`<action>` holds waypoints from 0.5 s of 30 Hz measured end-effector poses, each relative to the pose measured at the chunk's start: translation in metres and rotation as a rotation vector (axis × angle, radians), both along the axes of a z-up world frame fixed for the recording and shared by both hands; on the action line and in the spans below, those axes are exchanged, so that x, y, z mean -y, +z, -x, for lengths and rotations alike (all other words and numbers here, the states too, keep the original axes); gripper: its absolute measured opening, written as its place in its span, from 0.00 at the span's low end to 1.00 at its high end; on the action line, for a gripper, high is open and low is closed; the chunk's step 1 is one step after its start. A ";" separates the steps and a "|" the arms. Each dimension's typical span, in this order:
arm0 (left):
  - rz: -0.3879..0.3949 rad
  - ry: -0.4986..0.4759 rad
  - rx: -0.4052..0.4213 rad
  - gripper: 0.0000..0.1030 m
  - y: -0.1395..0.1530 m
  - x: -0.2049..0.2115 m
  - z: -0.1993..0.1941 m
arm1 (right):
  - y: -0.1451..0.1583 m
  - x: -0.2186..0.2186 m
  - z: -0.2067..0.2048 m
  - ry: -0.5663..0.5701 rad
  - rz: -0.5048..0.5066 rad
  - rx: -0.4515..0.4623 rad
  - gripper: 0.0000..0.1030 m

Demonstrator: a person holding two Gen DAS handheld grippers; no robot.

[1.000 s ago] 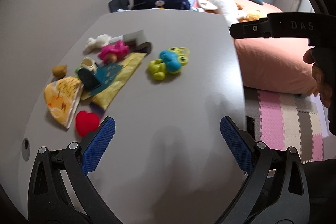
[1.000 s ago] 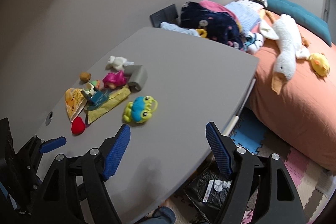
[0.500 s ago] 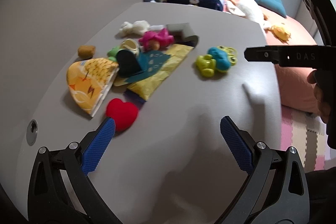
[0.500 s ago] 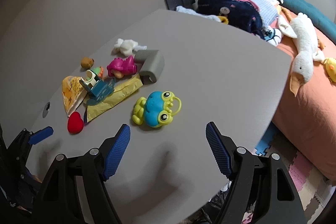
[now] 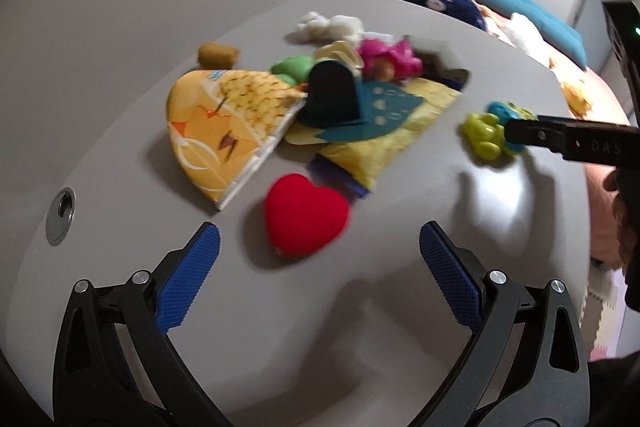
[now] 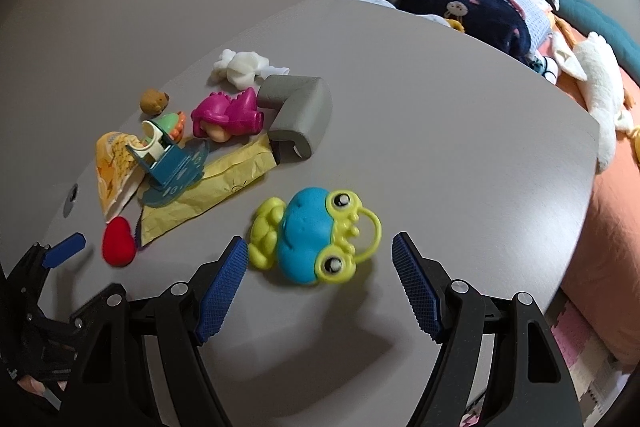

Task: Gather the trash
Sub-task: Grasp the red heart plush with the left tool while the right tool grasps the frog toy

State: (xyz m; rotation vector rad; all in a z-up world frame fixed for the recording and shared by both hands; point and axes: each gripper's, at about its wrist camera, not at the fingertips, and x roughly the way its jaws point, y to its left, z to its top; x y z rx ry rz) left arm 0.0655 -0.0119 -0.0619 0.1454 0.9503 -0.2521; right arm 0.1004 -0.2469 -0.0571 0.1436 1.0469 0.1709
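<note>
A heap of clutter lies on the grey table [image 5: 280, 327]: an orange snack bag [image 5: 224, 131], a yellow wrapper [image 5: 384, 143], a teal card piece [image 5: 376, 111], a red heart [image 5: 304, 215], a pink toy [image 5: 388, 57] and white tissue [image 5: 328, 25]. My left gripper [image 5: 320, 247] is open, just short of the red heart. My right gripper [image 6: 320, 263] is open, its fingers on either side of a blue-green frog toy [image 6: 316, 235]. The yellow wrapper [image 6: 208, 191] and snack bag [image 6: 114, 163] lie left of it.
A grey foam corner guard [image 6: 300, 111] and a small brown lump [image 6: 154, 101] lie by the heap. A bed with orange cover [image 6: 616, 227], plush goose [image 6: 600, 95] and dark clothes [image 6: 460, 7] stands right of the table. A cable hole [image 5: 60, 209] is at the left.
Both grippers moved forward towards the heap. The red heart now lies just ahead of my left fingers and the frog toy between my right fingers. Both stayed open.
</note>
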 end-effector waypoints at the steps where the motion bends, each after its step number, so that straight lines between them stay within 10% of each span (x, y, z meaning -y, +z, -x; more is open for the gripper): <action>1: 0.007 0.008 0.001 0.89 -0.001 -0.002 -0.003 | -0.002 -0.001 -0.002 0.003 0.002 0.002 0.73; 15: 0.026 -0.008 -0.020 0.46 -0.016 -0.006 -0.017 | -0.012 -0.017 -0.012 0.068 0.057 0.022 0.71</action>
